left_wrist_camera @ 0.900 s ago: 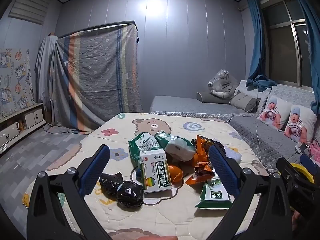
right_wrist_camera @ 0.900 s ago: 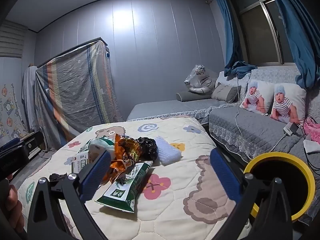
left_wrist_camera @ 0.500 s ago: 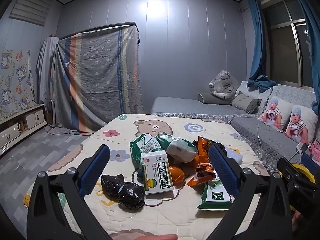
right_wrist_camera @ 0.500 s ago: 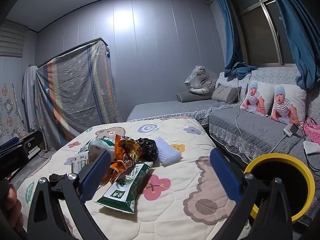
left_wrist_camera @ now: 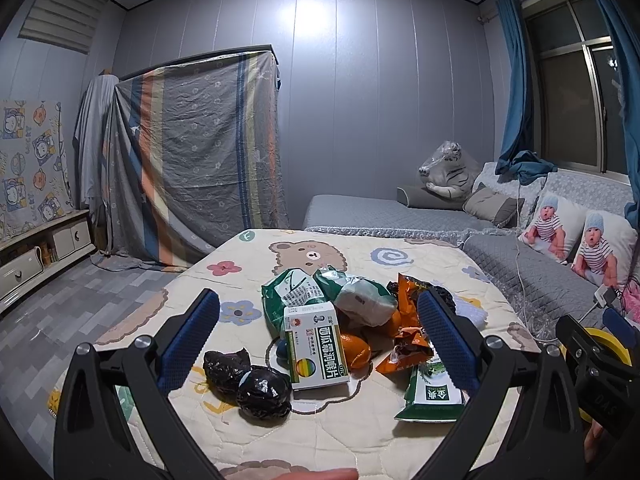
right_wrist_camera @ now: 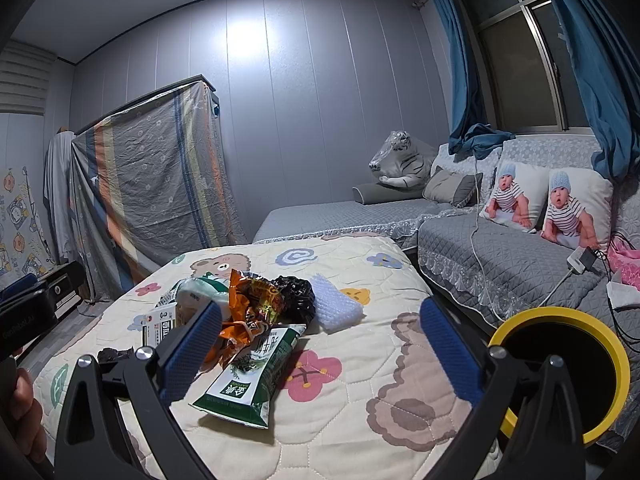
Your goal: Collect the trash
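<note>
1. Hovering over the near edge of the quilted surface (left_wrist_camera: 360,436), the left hand-held gripper (left_wrist_camera: 316,340) has its blue-padded jaws spread wide with nothing between the pads; it tips slightly down toward the heap of trash.
2. The right hand-held gripper (right_wrist_camera: 320,352) is just as wide open and also empty, tilted slightly downward.
3. Straight ahead of the left one lies a white and green medicine box (left_wrist_camera: 316,350), flat on the quilt, with two crumpled black wrappers (left_wrist_camera: 248,380) just beside it on its left.
4. An orange fruit (left_wrist_camera: 354,350) touches the box's right side; a crinkled orange foil packet (left_wrist_camera: 408,344) lies beyond that.
5. A green snack bag (right_wrist_camera: 248,376) lies flat near the right gripper's left finger, at the front of the pile.
6. Behind it sit a black crumpled bag (right_wrist_camera: 294,296) and a white bubble-wrap piece (right_wrist_camera: 334,306), touching each other.
7. A yellow-rimmed bin (right_wrist_camera: 560,368) stands off the surface's right edge, beside the grey sofa (right_wrist_camera: 500,256).
8. A fingertip (left_wrist_camera: 316,474) shows at the bottom of the left view.
</note>
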